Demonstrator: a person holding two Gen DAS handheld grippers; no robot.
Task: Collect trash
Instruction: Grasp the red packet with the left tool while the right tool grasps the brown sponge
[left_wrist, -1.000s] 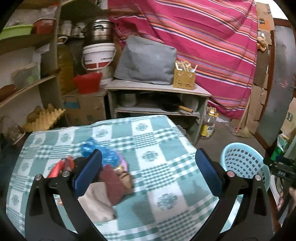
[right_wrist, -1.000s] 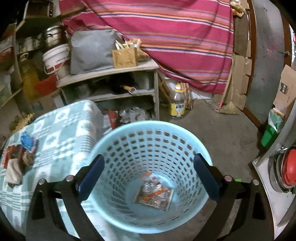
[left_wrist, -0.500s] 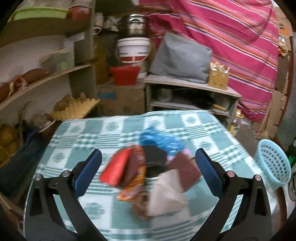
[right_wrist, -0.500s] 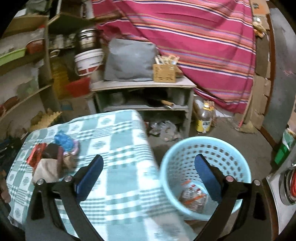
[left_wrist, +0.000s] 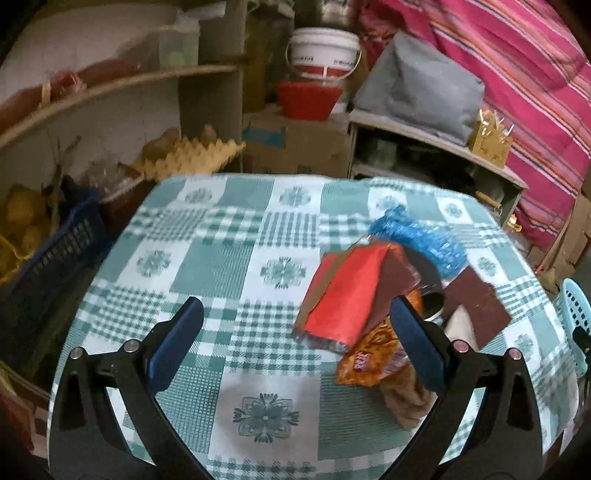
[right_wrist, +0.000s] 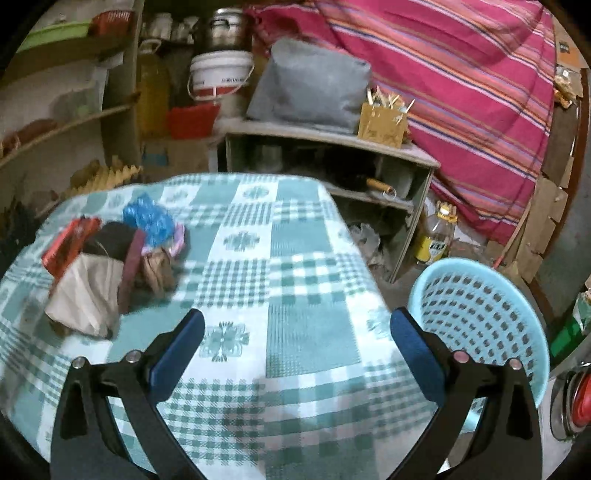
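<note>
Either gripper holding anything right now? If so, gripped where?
Nothing held. Left gripper and right gripper are both open and empty; the trash pile lies on the table.

White bucket (left_wrist: 323, 51), grey cushion (left_wrist: 421, 88), striped pink cloth (right_wrist: 461, 74), egg tray (left_wrist: 188, 157), oil bottle (right_wrist: 437, 236)

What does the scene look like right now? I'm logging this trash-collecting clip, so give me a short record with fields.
surface: table with green checked cloth
trash: pile of wrappers, including a red packet, blue crinkled bag and orange snack bag
bin: light blue basket on the floor beside the table
left gripper: open, empty, just left of the pile
right gripper: open, empty, over the table edge near the basket
</note>
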